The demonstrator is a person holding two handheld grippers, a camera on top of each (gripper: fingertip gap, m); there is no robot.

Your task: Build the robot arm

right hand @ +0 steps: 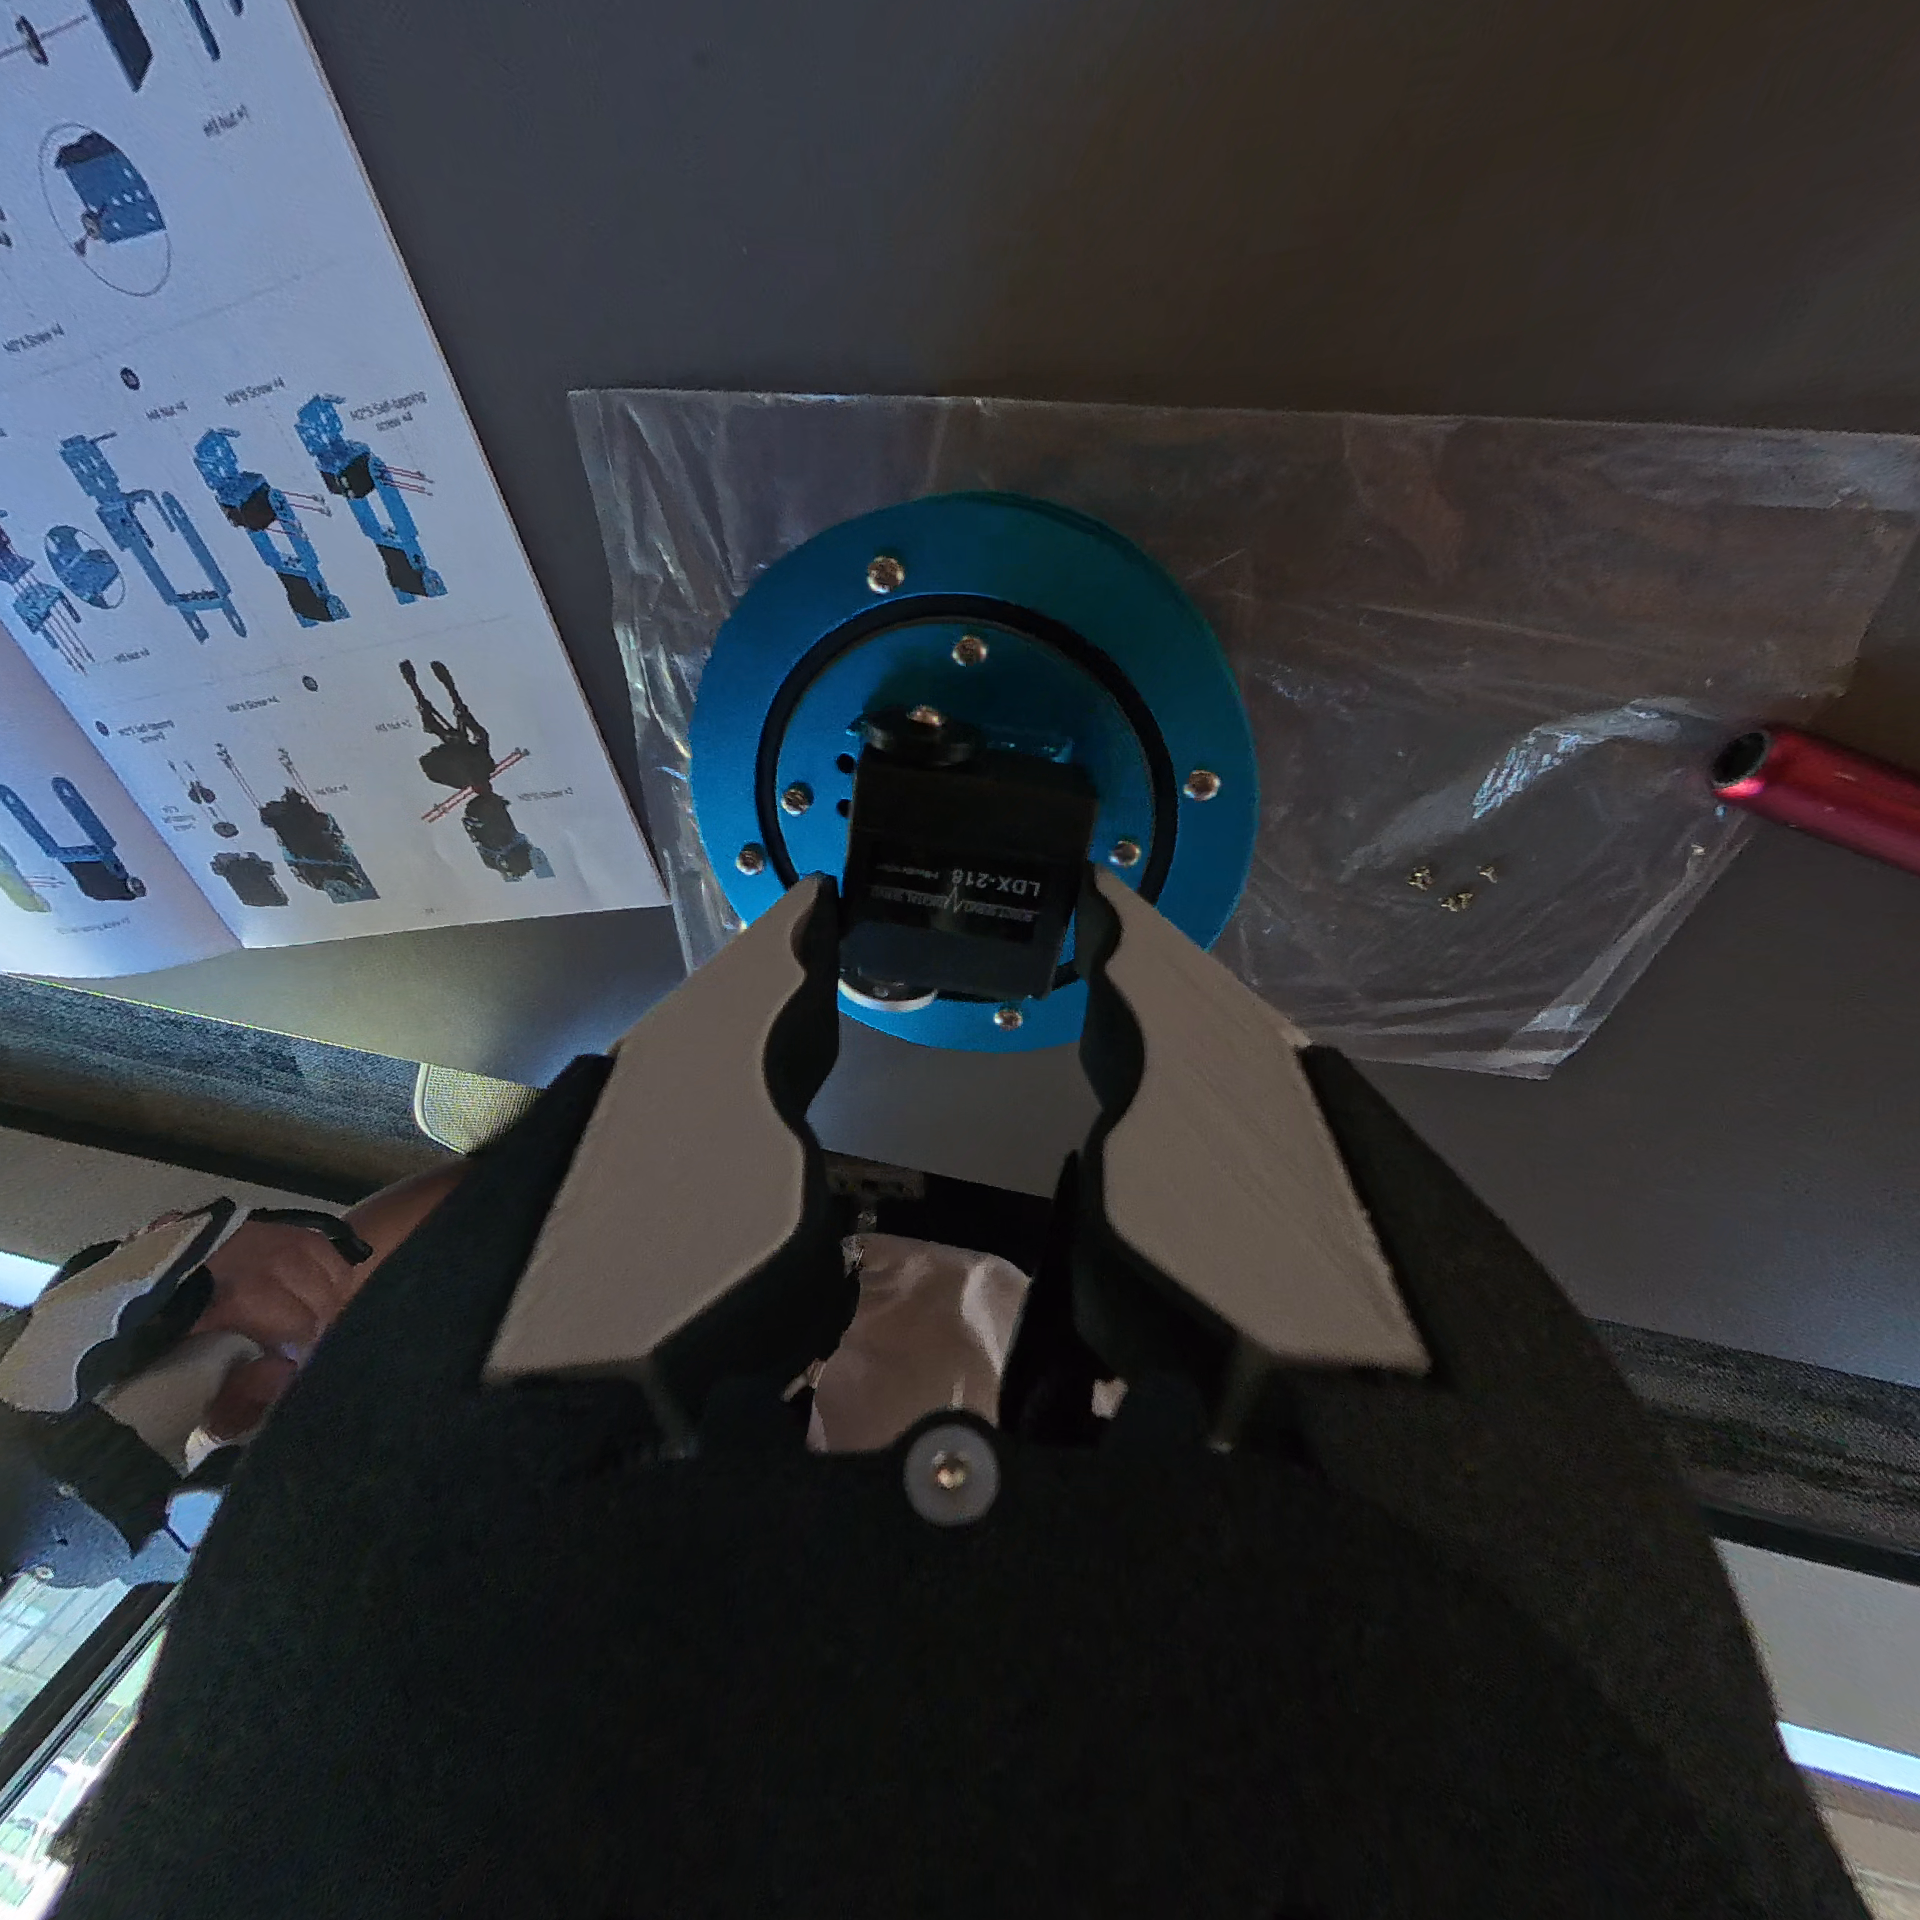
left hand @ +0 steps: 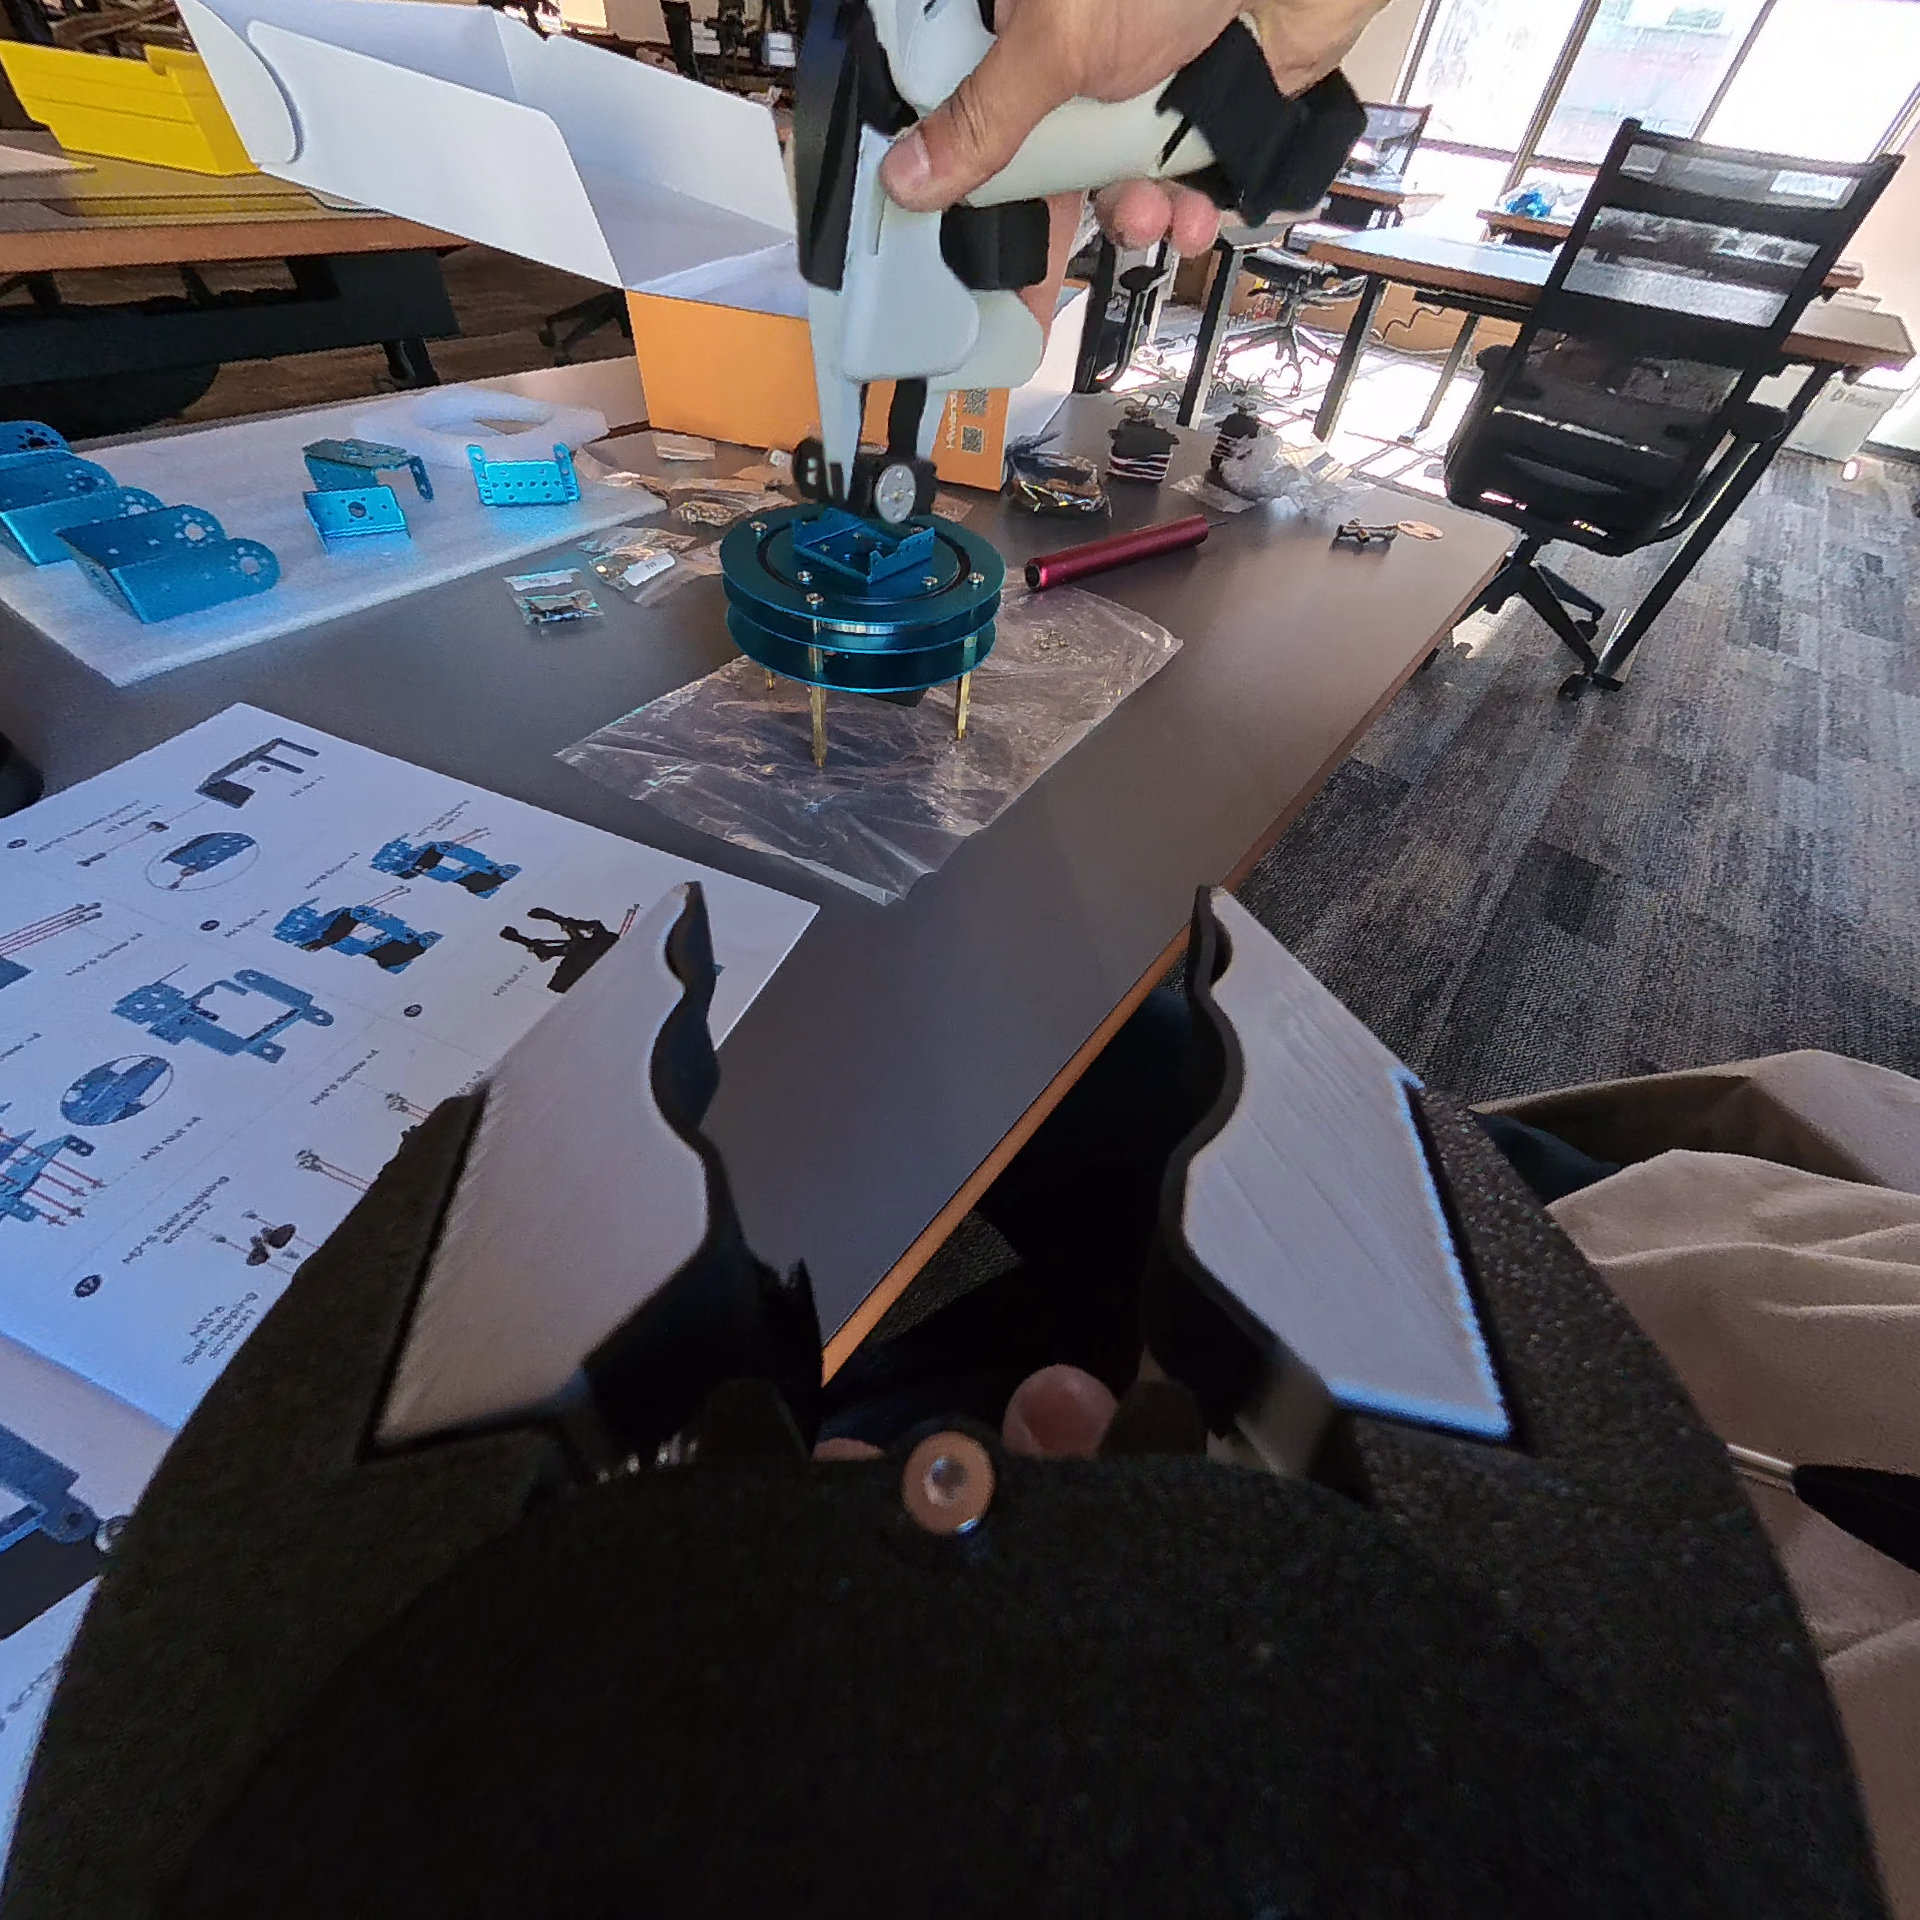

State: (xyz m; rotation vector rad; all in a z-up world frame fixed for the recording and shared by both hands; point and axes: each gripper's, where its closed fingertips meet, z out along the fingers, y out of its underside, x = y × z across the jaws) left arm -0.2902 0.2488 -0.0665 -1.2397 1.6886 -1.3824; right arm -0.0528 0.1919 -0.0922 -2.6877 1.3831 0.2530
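My right gripper (right hand: pixel 956 899) points straight down and is shut on a black servo motor (right hand: pixel 961 862). It holds the servo just above the blue bracket on a round blue turntable base (right hand: pixel 1195 717). In the left wrist view the right gripper (left hand: pixel 868 483), held by a hand, hangs over the same base (left hand: pixel 862 613), which stands on brass legs on a clear plastic bag (left hand: pixel 873 769). My left gripper (left hand: pixel 945 925) is open and empty, low over the table's near edge, well short of the base.
A printed assembly sheet (left hand: pixel 260 987) lies at the left. Blue metal brackets (left hand: pixel 135 530) sit on white foam at the back left. An orange and white box (left hand: pixel 717 353), a red screwdriver handle (left hand: pixel 1117 551), small screws (right hand: pixel 1449 888) and a black office chair (left hand: pixel 1652 395) are around. One gripper's finger ends stand about 25 centimetres off the other's.
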